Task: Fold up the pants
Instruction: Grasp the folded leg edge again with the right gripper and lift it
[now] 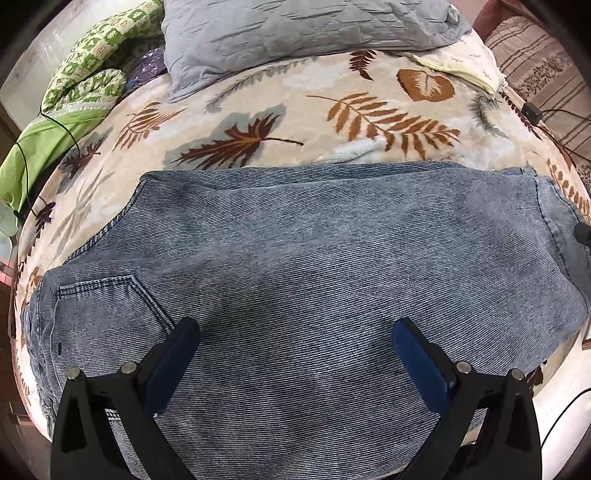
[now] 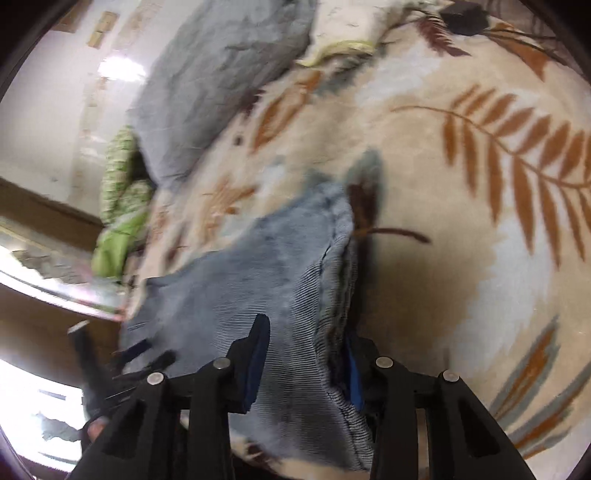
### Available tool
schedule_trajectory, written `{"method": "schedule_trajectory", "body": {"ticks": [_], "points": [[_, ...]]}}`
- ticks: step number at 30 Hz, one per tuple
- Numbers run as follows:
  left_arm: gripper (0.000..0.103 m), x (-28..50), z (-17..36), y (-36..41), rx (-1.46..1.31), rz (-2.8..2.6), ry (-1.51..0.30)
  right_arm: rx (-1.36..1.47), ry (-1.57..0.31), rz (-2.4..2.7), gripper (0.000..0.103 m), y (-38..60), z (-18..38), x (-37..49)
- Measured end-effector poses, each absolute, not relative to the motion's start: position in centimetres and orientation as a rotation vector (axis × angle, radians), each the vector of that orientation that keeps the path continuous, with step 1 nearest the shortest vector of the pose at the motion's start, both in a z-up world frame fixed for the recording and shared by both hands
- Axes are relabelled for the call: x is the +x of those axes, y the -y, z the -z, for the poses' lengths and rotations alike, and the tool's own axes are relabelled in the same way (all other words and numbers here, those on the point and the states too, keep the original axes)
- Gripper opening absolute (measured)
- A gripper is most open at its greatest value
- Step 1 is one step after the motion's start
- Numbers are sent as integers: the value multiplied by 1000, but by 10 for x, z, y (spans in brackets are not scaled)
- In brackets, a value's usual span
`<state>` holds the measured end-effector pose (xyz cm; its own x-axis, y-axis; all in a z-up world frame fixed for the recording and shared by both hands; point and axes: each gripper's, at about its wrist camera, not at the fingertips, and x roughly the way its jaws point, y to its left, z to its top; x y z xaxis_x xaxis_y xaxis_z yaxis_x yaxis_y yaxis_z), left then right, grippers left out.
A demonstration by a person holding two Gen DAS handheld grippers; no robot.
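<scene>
The blue-grey denim pants lie folded flat on the leaf-patterned blanket, filling the lower half of the left wrist view. My left gripper is open just above the cloth near the front edge, with a back pocket to its left. In the blurred right wrist view my right gripper has its jaws around the stacked edge of the pants, with cloth between the blue pads. It looks closed on that cloth. The left gripper shows at the lower left there.
A grey quilted pillow lies at the back of the bed. A green patterned cloth is at the back left. A black box with a cable lies at the right. The bed edge is close at the front.
</scene>
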<state>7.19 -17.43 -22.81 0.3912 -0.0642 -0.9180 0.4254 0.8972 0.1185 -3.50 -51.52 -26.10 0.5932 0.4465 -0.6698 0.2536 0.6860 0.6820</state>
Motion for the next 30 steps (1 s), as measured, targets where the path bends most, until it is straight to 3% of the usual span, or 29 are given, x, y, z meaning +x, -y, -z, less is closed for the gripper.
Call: {"method": "schedule_trajectory", "body": {"ticks": [12,13,15,17,30], "points": [[103,73,236,182,375,295,-1151,781,-975,-51,40,510,278,-22],[103,73,236,181,371,294,-1150,764,-978,-47,38,506,276,-21],[103,73,235,181,374,296,-1149,760,-981,-59,18,501,271,-20],[103,72,234,178,363,299,-1152,779,-950,-70,12,501,262,-25],[103,76,166,93,156,269,-1046,755,-827,-217,11,419,160,-21]]}}
